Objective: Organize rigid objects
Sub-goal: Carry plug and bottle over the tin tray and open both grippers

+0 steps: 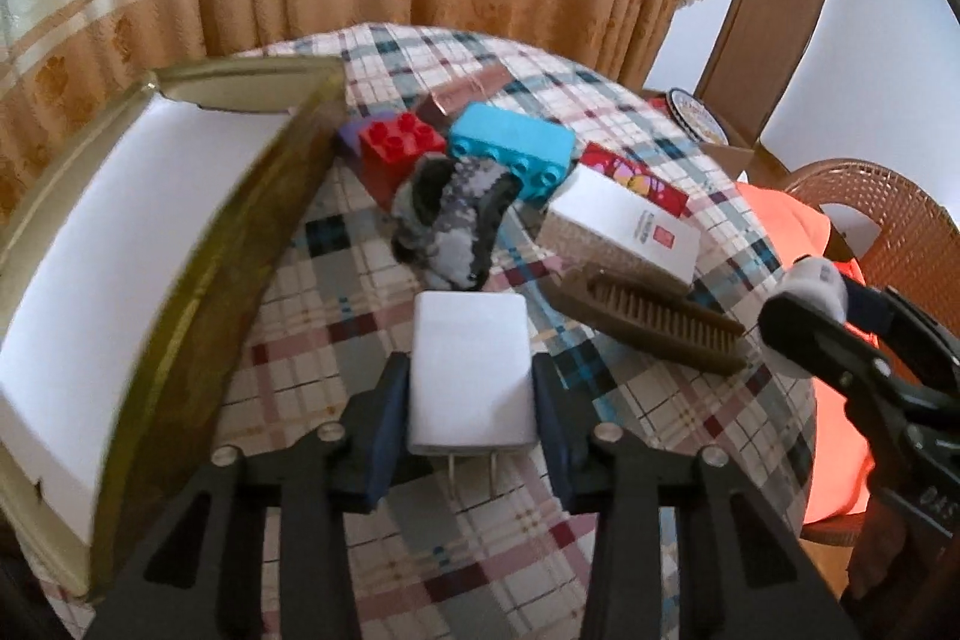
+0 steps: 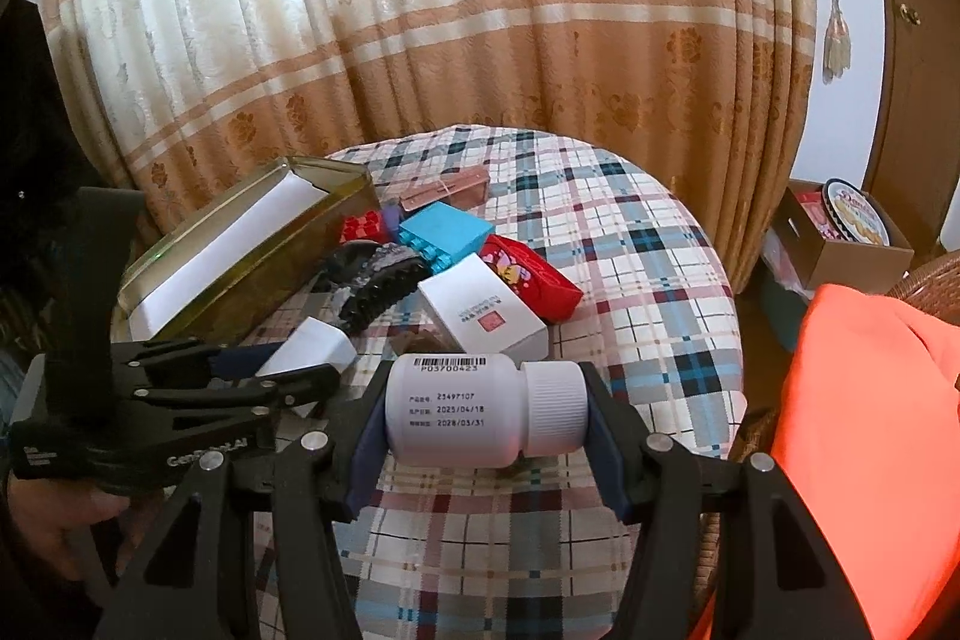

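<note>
Left gripper (image 1: 471,388): clamped on the white charger (image 1: 468,370), blue pads flat against its two long sides.
Charger: smooth white plastic block with rounded corners; long axis runs 6 to 12 o'clock in the left wrist view, its two metal prongs pointing to 6, just above the plaid counter (image 1: 336,340).
Right gripper (image 2: 486,424): clamped on the white bottle (image 2: 468,412), end to end.
Bottle: matte plastic cylinder lying crosswise, ribbed cap toward 3 o'clock, printed label up.
Tin (image 1: 198,292): long olive-gold metal box, open, white lining, at 9 to 10 o'clock of the charger.
Ahead, 12 o'clock: grey mottled hair claw (image 1: 450,226); beyond it a red studded brick (image 1: 399,139) and a turquoise brick (image 1: 510,148).
At 1 to 2 o'clock: white carton (image 1: 624,229), brown ribbed comb (image 1: 648,316), red pouch (image 1: 636,175).
</note>
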`<state>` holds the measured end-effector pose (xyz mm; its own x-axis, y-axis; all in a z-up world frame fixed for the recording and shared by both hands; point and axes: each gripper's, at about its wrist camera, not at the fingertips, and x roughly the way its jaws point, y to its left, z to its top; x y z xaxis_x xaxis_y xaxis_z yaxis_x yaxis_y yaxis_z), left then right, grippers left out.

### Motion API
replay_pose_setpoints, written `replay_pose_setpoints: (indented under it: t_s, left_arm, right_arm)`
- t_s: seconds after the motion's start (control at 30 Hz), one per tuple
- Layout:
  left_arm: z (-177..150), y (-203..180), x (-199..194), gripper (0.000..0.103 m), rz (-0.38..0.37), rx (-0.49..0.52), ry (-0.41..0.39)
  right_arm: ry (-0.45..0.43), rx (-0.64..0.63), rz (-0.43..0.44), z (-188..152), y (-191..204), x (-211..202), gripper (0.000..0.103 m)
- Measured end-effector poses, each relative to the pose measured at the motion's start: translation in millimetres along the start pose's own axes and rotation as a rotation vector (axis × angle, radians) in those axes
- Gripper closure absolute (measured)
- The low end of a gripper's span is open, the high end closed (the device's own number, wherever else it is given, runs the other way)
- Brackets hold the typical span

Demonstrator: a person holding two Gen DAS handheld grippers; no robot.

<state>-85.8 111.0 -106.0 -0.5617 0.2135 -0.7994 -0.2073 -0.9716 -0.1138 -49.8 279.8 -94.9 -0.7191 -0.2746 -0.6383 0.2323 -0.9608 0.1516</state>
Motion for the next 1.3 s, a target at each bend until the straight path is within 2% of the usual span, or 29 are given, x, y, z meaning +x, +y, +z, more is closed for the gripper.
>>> replay_pose_setpoints:
  t_s: [0.3, 0.53, 1.03, 1.3]
  left_arm:
    - [6.6, 27.5, -41.1, 0.064, 0.076, -0.027, -0.124]
    - [11.5, 53.9, -61.8, 0.064, 0.122, -0.06, -0.183]
    - [6.1, 111.4, -73.3, 0.063, 0.203, -0.168, -0.202]
    - [7.3, 138.3, -75.1, 0.063, 0.244, -0.191, -0.205]
  right_arm:
    - [-0.002, -0.058, 0.033, 11.3, 23.4, 3.3, 0.043]
    - [-0.019, -0.122, 0.073, 32.3, 47.8, 8.4, 0.043]
    - [-0.01, -0.267, 0.156, 69.8, 113.0, 39.9, 0.043]
    - [0.001, -0.322, 0.184, 87.8, 141.7, 64.3, 0.043]
